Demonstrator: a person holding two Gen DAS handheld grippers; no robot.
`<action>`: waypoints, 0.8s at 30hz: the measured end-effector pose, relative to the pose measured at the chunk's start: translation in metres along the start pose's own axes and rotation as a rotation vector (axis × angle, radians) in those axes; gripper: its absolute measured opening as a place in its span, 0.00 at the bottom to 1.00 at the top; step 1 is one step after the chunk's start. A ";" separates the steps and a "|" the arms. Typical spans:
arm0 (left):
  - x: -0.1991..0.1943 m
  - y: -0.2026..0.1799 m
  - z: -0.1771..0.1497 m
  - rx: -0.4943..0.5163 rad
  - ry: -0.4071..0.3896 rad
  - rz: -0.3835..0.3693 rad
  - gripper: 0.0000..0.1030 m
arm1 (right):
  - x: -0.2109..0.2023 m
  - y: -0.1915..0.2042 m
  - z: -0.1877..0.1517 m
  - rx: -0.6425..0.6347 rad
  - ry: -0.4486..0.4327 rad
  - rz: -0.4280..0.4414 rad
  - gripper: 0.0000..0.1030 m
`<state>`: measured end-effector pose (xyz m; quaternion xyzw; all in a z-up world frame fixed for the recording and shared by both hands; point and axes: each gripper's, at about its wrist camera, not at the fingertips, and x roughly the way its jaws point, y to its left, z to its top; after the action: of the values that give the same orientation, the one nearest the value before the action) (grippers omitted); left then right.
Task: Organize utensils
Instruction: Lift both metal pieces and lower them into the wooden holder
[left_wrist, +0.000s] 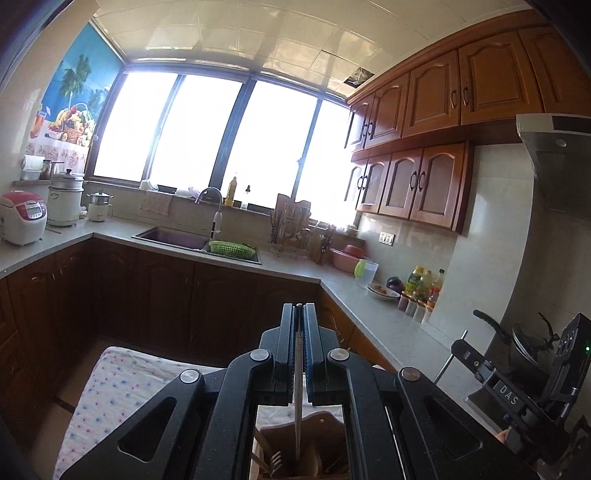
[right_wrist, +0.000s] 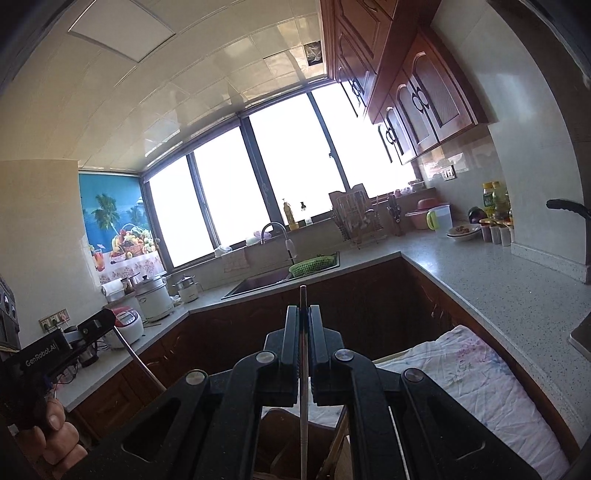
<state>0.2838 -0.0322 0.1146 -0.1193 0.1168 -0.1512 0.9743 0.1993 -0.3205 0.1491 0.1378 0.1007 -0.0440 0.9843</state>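
My left gripper (left_wrist: 298, 308) is shut on a thin pale chopstick (left_wrist: 298, 373). The stick runs down between the jaws into a wooden utensil holder (left_wrist: 317, 424), where fork tines (left_wrist: 272, 461) show. My right gripper (right_wrist: 303, 310) is shut on another thin stick (right_wrist: 303, 413), whose tip pokes out past the fingers. Under it the wooden holder (right_wrist: 280, 435) is partly hidden. Each gripper shows in the other's view: the right gripper (left_wrist: 461, 347) at the far right and the left gripper (right_wrist: 98, 325) at the far left, held by a hand (right_wrist: 55, 435).
A table under a patterned white cloth (left_wrist: 110, 387) (right_wrist: 480, 369) lies below both grippers. An L-shaped counter (left_wrist: 369, 306) carries a sink (left_wrist: 173, 236), a green basket (left_wrist: 231, 248), a dish rack (left_wrist: 291, 229), a rice cooker (left_wrist: 22, 218), condiment bottles (left_wrist: 421, 284) and a dark pot (left_wrist: 524, 343).
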 end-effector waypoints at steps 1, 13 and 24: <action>0.007 -0.001 -0.007 -0.004 0.006 0.005 0.02 | 0.003 0.000 -0.002 -0.001 -0.005 -0.005 0.04; 0.064 0.017 -0.056 -0.085 0.110 0.038 0.02 | 0.013 -0.020 -0.052 0.030 -0.027 -0.046 0.04; 0.061 0.023 -0.057 -0.057 0.127 0.044 0.03 | 0.027 -0.019 -0.088 0.006 0.107 -0.060 0.04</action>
<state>0.3313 -0.0415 0.0434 -0.1347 0.1850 -0.1336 0.9643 0.2070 -0.3160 0.0556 0.1400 0.1570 -0.0661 0.9754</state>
